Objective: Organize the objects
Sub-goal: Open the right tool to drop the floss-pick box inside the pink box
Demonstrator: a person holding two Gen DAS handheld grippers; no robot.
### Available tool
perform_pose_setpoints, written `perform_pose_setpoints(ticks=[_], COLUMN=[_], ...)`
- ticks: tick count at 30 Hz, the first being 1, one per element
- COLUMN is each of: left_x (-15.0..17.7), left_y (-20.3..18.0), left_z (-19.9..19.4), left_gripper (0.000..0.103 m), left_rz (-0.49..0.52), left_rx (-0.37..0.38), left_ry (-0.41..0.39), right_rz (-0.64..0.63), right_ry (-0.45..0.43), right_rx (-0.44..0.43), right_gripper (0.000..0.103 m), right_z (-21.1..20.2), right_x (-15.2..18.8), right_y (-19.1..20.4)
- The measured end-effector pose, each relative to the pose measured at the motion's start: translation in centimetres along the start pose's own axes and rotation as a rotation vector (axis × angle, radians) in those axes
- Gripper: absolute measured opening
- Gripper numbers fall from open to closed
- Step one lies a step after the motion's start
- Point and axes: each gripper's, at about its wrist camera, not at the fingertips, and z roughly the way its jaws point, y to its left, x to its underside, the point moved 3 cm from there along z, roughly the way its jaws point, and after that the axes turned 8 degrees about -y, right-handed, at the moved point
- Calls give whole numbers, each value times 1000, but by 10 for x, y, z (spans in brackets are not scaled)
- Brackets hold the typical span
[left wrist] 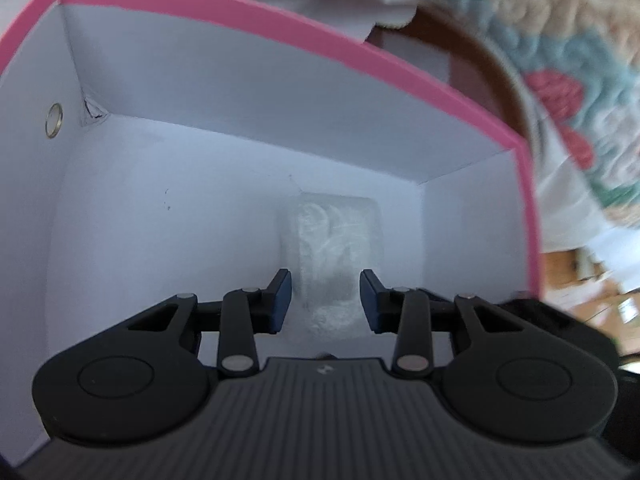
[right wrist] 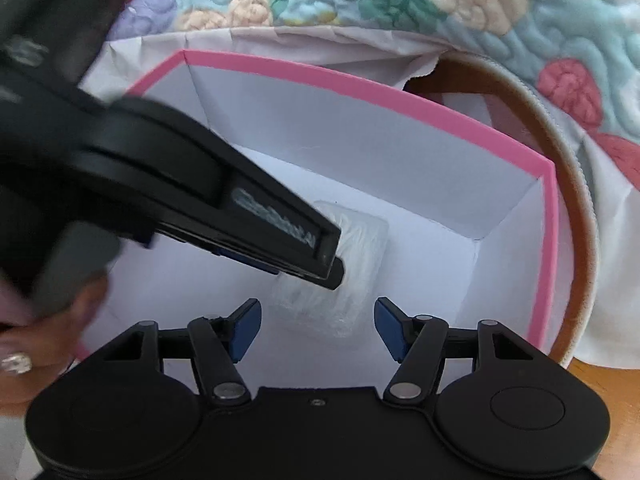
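Pink-rimmed box (left wrist: 304, 40), clear packet (left wrist: 332, 240) on floor, left tool (left wrist: 325, 298) seemingly pinching it, right tool (right wrist: 318, 330) spread.

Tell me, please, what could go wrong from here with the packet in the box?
1. The left claw seems to pinch the soft, clear packet; squeezing harder may crush it.
2. The right claw hovers open close to the left one, so the two could collide inside the box.
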Motion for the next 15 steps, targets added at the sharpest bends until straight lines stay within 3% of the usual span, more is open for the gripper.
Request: perform_pose_setpoints(ticks=[1, 6, 11, 15], left_x=[0, -7, -12, -12], left_y=[-2, -22, -35, -44], left_z=[2, 6, 26, 33], left_gripper=[35, 28, 19, 19], left_rz=[1, 56, -44, -51], left_rx=[-4, -47, 53, 51], left_ry=[4, 8, 61, 48], right_rz=[-22, -140, -163, -140], right_ry=[-7, -5, -16, -36], right_rx=[4, 34, 95, 108], right_gripper=[64, 27, 24, 21], right_z=[-3, -12, -11, -17], right_x=[1, 7, 7, 9], right_y=[1, 6, 0, -6])
